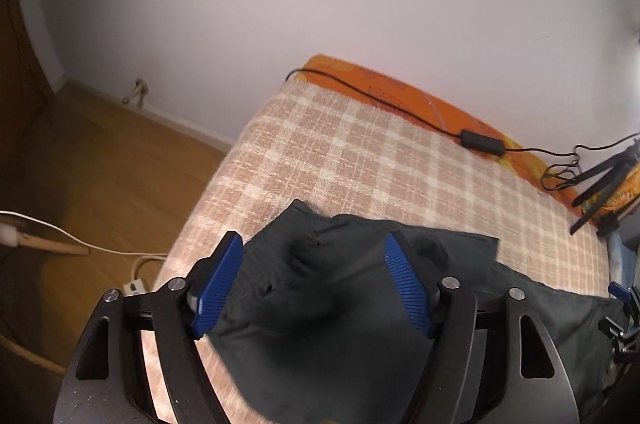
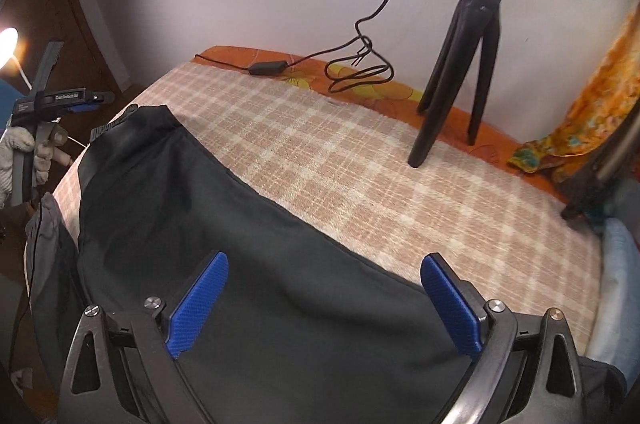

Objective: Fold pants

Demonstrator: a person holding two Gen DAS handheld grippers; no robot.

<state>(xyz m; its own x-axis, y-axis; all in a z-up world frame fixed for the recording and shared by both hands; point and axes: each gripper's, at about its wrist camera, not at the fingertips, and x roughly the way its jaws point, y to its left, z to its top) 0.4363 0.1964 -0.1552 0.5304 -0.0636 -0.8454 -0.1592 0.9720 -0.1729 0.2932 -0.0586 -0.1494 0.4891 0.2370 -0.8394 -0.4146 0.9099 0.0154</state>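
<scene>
Dark grey pants [image 1: 320, 308] lie on a checkered beige blanket [image 1: 360, 152] on a bed. In the left wrist view my left gripper [image 1: 314, 244] is open, its blue pads on either side of a bunched end of the pants. In the right wrist view the pants [image 2: 240, 232] stretch from the near edge toward the far left. My right gripper [image 2: 326, 262] is open just above the cloth, with nothing between its pads. The left gripper [image 2: 60, 104] shows at the far left, held by a gloved hand.
A black tripod [image 2: 460, 64] stands on the far right of the bed. A black cable with an adapter [image 2: 268, 67] lies along the orange sheet [image 1: 400, 92] by the wall. Orange patterned cloth [image 2: 592, 96] hangs at right. Wooden floor [image 1: 100, 164] with a power strip lies left.
</scene>
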